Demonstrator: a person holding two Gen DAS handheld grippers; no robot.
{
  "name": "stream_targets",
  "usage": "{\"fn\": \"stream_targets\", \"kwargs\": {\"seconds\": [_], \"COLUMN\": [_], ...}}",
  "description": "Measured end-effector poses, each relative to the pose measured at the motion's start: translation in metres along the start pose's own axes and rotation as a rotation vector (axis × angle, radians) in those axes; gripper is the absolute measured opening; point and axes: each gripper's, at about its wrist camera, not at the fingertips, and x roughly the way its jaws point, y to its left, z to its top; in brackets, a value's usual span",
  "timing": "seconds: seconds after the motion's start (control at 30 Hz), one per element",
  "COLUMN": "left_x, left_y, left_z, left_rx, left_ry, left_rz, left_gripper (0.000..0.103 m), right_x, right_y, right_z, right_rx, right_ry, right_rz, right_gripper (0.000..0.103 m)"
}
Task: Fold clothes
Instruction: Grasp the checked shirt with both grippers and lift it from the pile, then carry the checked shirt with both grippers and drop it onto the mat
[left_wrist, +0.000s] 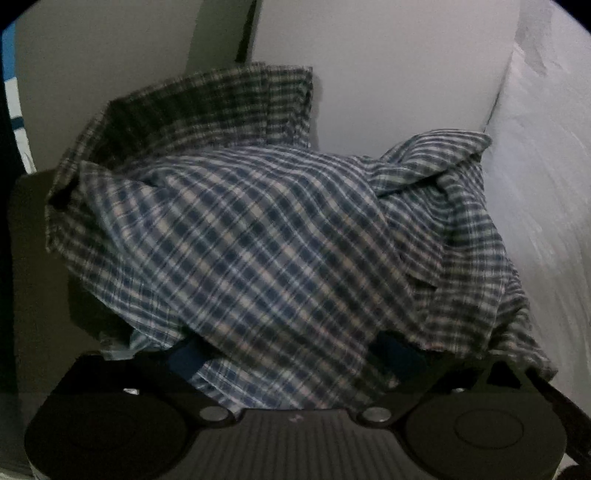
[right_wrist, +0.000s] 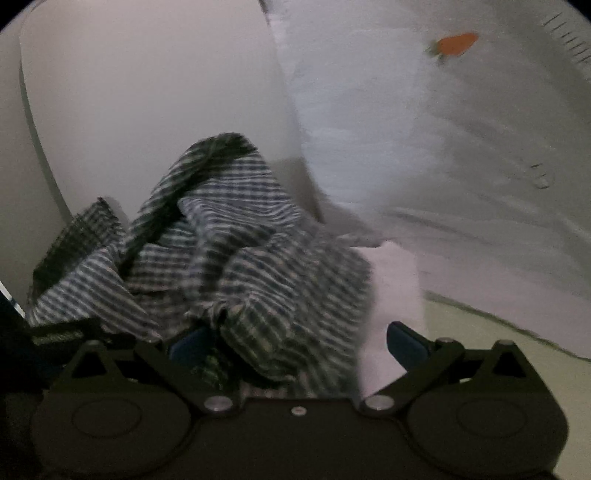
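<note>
While both grippers stood wide, the shirt (left_wrist: 258, 236) lay bunched between their jaws.
Left gripper (left_wrist: 291, 354) and right gripper (right_wrist: 295, 343) gripped nothing; each likely needed one clean edge, pulled taut, before folding.

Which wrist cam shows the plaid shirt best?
Left wrist. The plaid shirt fills the frame, its check pattern sharp, draped over the left claw. In the right wrist view the shirt is smaller, bunched and blurred, lying between the fingers of the right claw.
</note>
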Motion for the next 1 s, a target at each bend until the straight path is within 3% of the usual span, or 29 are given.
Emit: {"fn": "stream_targets", "kwargs": {"seconds": [0.03,0.13,0.2,0.23,0.27,0.3,0.5,0.63,0.77,0.9,1.0], "left_x": [0.0,-0.006,-0.012,-0.017,-0.022,-0.03,-0.097,-0.148,-0.204,-0.25,-0.267], "left_y": [-0.001,-0.007,-0.011,-0.014,-0.016,-0.018,-0.035,-0.051,-0.082,-0.131,-0.169], "left_z": [0.0,-0.005,-0.008,-0.01,-0.011,-0.013,-0.036,-0.067,-0.122,-0.203,-0.276], "left_rx": [-0.003,0.004,0.012,0.021,0.031,0.042,0.18,0.232,0.358,0.509,0.67], "left_ry": [-0.003,-0.037,-0.055,-0.065,-0.078,-0.094,-0.2,-0.191,-0.151,-0.04,0.051], "left_rz": [-0.006,-0.006,-0.002,0.004,0.009,0.006,-0.069,-0.216,-0.4,-0.603,-0.676], "left_gripper": [0.083,0.054,0.02,0.015,0.006,0.004,0.002,0.001,0.001,0.002,0.023], "right_x": [0.004,0.007,0.008,0.004,-0.001,-0.008,-0.073,-0.139,-0.221,-0.301,-0.354], "right_y": [0.001,-0.002,-0.002,-0.001,0.001,0.001,-0.019,-0.037,-0.071,-0.118,-0.166], "right_z": [0.001,0.0,0.0,0.0,-0.001,-0.003,-0.011,-0.025,-0.051,-0.086,-0.122], "right_rx": [0.013,0.06,0.07,0.054,0.034,0.016,0.044,0.051,0.082,0.127,0.216], "right_ry": [0.011,0.028,0.039,0.032,0.023,0.002,-0.159,-0.282,-0.384,-0.437,-0.408], "right_rz": [0.024,0.107,0.144,0.146,0.146,0.133,0.077,-0.007,-0.117,-0.25,-0.409], "right_gripper": [0.093,0.077,0.052,0.029,0.018,0.011,0.008,0.007,0.007,0.008,0.012]}}
